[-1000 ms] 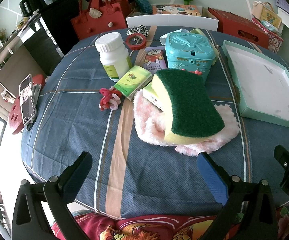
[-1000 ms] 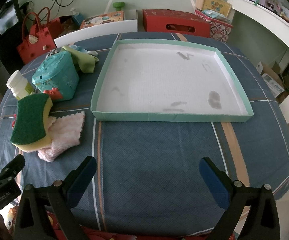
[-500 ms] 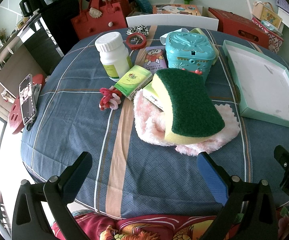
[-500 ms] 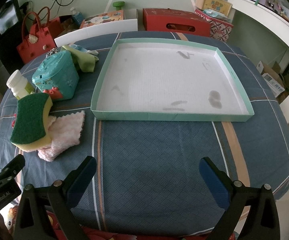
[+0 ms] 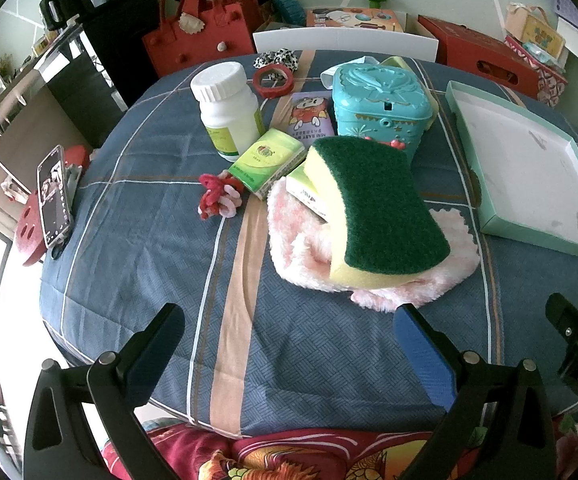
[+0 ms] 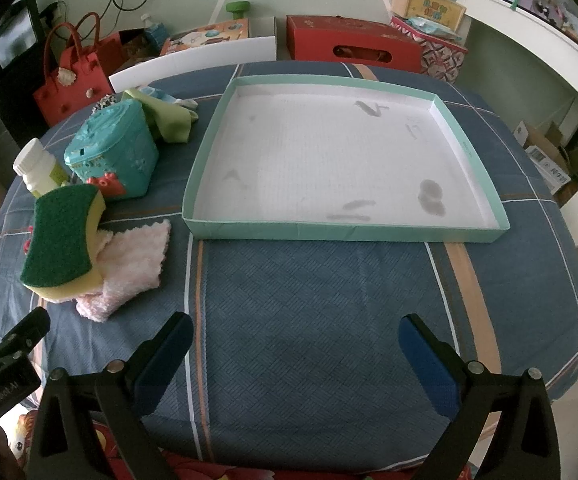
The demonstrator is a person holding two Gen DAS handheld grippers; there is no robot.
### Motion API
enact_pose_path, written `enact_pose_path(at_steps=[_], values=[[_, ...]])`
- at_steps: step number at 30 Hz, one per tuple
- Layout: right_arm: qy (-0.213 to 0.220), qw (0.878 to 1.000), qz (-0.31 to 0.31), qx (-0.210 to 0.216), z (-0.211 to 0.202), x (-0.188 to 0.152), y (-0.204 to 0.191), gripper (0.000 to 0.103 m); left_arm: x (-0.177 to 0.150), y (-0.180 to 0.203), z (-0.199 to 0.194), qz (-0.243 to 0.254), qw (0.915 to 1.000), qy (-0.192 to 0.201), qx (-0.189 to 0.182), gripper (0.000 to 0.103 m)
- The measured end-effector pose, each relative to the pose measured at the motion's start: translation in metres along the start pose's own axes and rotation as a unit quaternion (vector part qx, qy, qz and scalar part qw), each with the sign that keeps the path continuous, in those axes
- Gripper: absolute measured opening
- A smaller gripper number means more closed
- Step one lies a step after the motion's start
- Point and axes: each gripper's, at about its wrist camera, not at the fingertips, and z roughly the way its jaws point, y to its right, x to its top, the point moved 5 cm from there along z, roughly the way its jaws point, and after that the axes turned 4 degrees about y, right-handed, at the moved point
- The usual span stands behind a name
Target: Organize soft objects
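Two spread, empty fingers of my left gripper (image 5: pixel 289 344) face the sponge (image 5: pixel 373 208), dead ahead atop the pink cloth (image 5: pixel 301 240), long axis running away and slightly left. My right gripper (image 6: pixel 295 354), equally wide and empty, sees the sponge (image 6: pixel 63 236) far left, with the tray (image 6: pixel 345 236) ahead; left looks nearer.

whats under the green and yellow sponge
The sponge lies tilted on a fluffy pink cloth spread on the tablecloth; its far end rests on a small green-and-white packet. The rest of that packet and the cloth's middle are covered.
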Motion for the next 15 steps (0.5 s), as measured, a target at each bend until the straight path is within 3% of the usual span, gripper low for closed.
enact_pose_path(at_steps=[11, 15], values=[[-0.017, 1.000, -0.009, 0.006, 0.004, 0.001, -0.006, 0.103, 0.004, -0.003, 0.004, -0.019, 0.9985, -0.018, -0.048, 0.103], [-0.022, 0.999, -0.003, 0.037, 0.003, 0.002, -0.013, 0.103, 0.014, -0.002, 0.003, -0.021, 0.9969, -0.014, -0.074, 0.103]])
